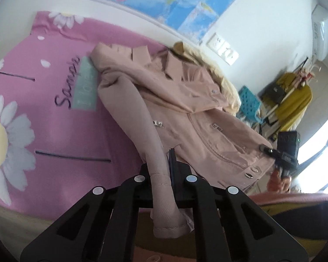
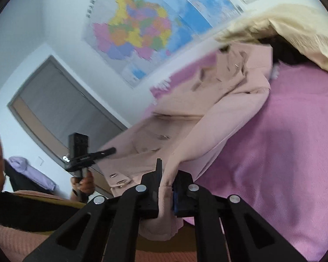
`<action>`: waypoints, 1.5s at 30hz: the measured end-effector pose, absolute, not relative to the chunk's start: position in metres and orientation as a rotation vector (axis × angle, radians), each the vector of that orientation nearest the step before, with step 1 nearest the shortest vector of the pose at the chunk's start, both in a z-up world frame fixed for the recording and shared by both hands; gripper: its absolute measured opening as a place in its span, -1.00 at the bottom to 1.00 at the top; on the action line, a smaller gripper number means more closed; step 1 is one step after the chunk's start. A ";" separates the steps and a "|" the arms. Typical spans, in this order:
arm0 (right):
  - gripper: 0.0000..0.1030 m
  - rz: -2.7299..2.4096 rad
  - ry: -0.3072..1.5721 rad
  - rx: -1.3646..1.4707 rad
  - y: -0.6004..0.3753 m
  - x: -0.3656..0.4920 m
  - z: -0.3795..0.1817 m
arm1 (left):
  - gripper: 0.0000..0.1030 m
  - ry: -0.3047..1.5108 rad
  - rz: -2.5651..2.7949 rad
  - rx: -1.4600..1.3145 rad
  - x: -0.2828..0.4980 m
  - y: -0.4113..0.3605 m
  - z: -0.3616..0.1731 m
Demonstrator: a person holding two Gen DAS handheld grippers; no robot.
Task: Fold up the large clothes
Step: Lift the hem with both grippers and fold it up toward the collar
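A dusty-pink jacket (image 1: 185, 100) lies spread face up on a pink bed sheet with daisy print (image 1: 54, 131). In the left wrist view, my left gripper (image 1: 160, 163) is shut on the cuff end of one sleeve (image 1: 150, 131). The cuff hangs down between the fingers. In the right wrist view, my right gripper (image 2: 169, 172) is shut on the other sleeve (image 2: 207, 135), which rises from the jacket (image 2: 181, 102) to the jaws. Each view also shows the opposite gripper: the right gripper (image 1: 271, 150) and the left gripper (image 2: 107, 151), both by the jacket's hem.
A cream blanket (image 2: 295, 28) is bunched at the head of the bed beside the collar. A map (image 2: 142, 21) and sockets (image 1: 223, 49) are on the wall. A turquoise stool (image 1: 250, 102) and a rack with a yellow garment (image 1: 295, 100) stand beyond the bed. A person's hand (image 2: 83, 183) holds the left gripper.
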State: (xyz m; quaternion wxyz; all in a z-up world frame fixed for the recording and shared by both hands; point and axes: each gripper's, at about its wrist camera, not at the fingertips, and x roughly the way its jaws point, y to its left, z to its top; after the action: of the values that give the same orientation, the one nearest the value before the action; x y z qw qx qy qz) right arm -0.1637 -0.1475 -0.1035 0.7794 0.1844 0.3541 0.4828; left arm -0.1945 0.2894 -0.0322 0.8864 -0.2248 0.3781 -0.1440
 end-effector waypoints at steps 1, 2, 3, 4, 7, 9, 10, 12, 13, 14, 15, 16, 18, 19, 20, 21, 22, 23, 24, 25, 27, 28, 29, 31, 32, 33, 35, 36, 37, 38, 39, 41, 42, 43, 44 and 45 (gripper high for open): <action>-0.81 1.035 0.817 0.401 -0.148 -0.158 -0.117 | -0.80 0.815 -0.288 -0.462 -0.192 0.288 -0.040; -0.74 0.992 0.872 0.411 -0.149 -0.150 -0.133 | -0.69 0.850 -0.309 -0.479 -0.188 0.288 -0.054; -0.62 0.979 0.904 0.423 -0.149 -0.146 -0.144 | -0.58 0.868 -0.306 -0.494 -0.185 0.290 -0.062; -0.54 0.977 0.932 0.438 -0.151 -0.143 -0.155 | -0.52 0.892 -0.300 -0.514 -0.180 0.292 -0.072; -0.09 0.921 0.980 0.465 -0.157 -0.138 -0.176 | -0.33 0.931 -0.281 -0.534 -0.177 0.299 -0.090; 0.01 0.929 0.977 0.464 -0.159 -0.142 -0.179 | -0.04 0.938 -0.294 -0.551 -0.177 0.304 -0.096; 0.05 0.937 0.977 0.448 -0.159 -0.144 -0.179 | 0.12 0.935 -0.303 -0.559 -0.176 0.305 -0.096; 0.15 0.948 0.975 0.406 -0.152 -0.146 -0.178 | 0.37 0.933 -0.335 -0.562 -0.176 0.303 -0.097; 0.18 0.959 0.976 0.394 -0.151 -0.147 -0.177 | 0.39 0.934 -0.342 -0.548 -0.175 0.299 -0.096; 0.17 0.972 0.978 0.383 -0.149 -0.148 -0.177 | 0.39 0.936 -0.343 -0.537 -0.176 0.294 -0.097; -0.21 0.983 0.980 0.381 -0.149 -0.150 -0.178 | 0.26 0.937 -0.345 -0.530 -0.176 0.290 -0.097; -0.47 0.995 0.980 0.394 -0.147 -0.150 -0.178 | -0.01 0.934 -0.338 -0.524 -0.175 0.288 -0.096; -0.82 1.025 0.979 0.444 -0.145 -0.150 -0.176 | -0.82 0.943 -0.285 -0.521 -0.173 0.288 -0.095; -0.83 1.030 0.966 0.451 -0.145 -0.151 -0.172 | -0.85 0.924 -0.262 -0.524 -0.174 0.290 -0.089; -0.84 1.044 0.943 0.466 -0.146 -0.152 -0.166 | -0.86 0.898 -0.260 -0.521 -0.177 0.291 -0.083; -0.84 1.050 0.930 0.476 -0.149 -0.151 -0.163 | -0.86 0.873 -0.263 -0.517 -0.179 0.292 -0.074; -0.85 1.055 0.913 0.485 -0.148 -0.152 -0.156 | -0.86 0.846 -0.272 -0.512 -0.181 0.292 -0.064; -0.85 1.061 0.885 0.505 -0.151 -0.150 -0.147 | -0.86 0.826 -0.282 -0.512 -0.183 0.293 -0.057; -0.85 1.064 0.872 0.519 -0.153 -0.149 -0.142 | -0.86 0.803 -0.291 -0.518 -0.183 0.295 -0.047; -0.85 1.070 0.855 0.531 -0.153 -0.146 -0.135 | -0.86 0.792 -0.296 -0.524 -0.181 0.297 -0.038; -0.85 1.084 0.819 0.556 -0.155 -0.140 -0.122 | -0.86 0.776 -0.302 -0.525 -0.177 0.300 -0.026; -0.85 1.089 0.809 0.558 -0.155 -0.136 -0.117 | -0.86 0.766 -0.296 -0.512 -0.173 0.301 -0.018; -0.85 1.089 0.797 0.557 -0.152 -0.133 -0.112 | -0.86 0.759 -0.295 -0.501 -0.170 0.302 -0.011; -0.85 1.092 0.778 0.568 -0.149 -0.124 -0.101 | -0.86 0.755 -0.299 -0.493 -0.159 0.302 -0.001; -0.85 1.096 0.766 0.567 -0.148 -0.120 -0.095 | -0.86 0.753 -0.299 -0.493 -0.154 0.302 0.003; -0.85 1.091 0.755 0.568 -0.146 -0.115 -0.089 | -0.86 0.750 -0.305 -0.494 -0.149 0.303 0.008; -0.85 1.093 0.739 0.571 -0.143 -0.105 -0.080 | -0.86 0.746 -0.300 -0.495 -0.138 0.306 0.018; -0.85 1.085 0.725 0.569 -0.143 -0.100 -0.074 | -0.86 0.743 -0.300 -0.494 -0.131 0.308 0.023; -0.85 1.085 0.718 0.576 -0.143 -0.094 -0.070 | -0.86 0.741 -0.298 -0.493 -0.127 0.310 0.026; -0.85 1.085 0.708 0.580 -0.142 -0.087 -0.065 | -0.86 0.737 -0.296 -0.490 -0.122 0.313 0.031; -0.85 1.073 0.700 0.581 -0.140 -0.082 -0.062 | -0.86 0.737 -0.300 -0.492 -0.117 0.315 0.034; -0.85 1.069 0.687 0.596 -0.139 -0.069 -0.057 | -0.86 0.736 -0.305 -0.484 -0.106 0.317 0.040; -0.85 1.059 0.684 0.597 -0.138 -0.064 -0.055 | -0.86 0.729 -0.301 -0.473 -0.101 0.319 0.044; -0.85 1.051 0.684 0.596 -0.135 -0.059 -0.053 | -0.86 0.730 -0.296 -0.467 -0.094 0.321 0.046; -0.85 1.053 0.681 0.597 -0.133 -0.055 -0.051 | -0.86 0.732 -0.292 -0.464 -0.089 0.322 0.048; -0.85 1.048 0.678 0.602 -0.131 -0.048 -0.048 | -0.86 0.736 -0.288 -0.464 -0.083 0.324 0.049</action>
State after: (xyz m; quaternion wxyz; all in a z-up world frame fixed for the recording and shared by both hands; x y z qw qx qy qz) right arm -0.0479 -0.1314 -0.0480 0.7693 0.2774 0.3126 0.4832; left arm -0.0826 0.3245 0.0494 0.8968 -0.2238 0.3555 -0.1392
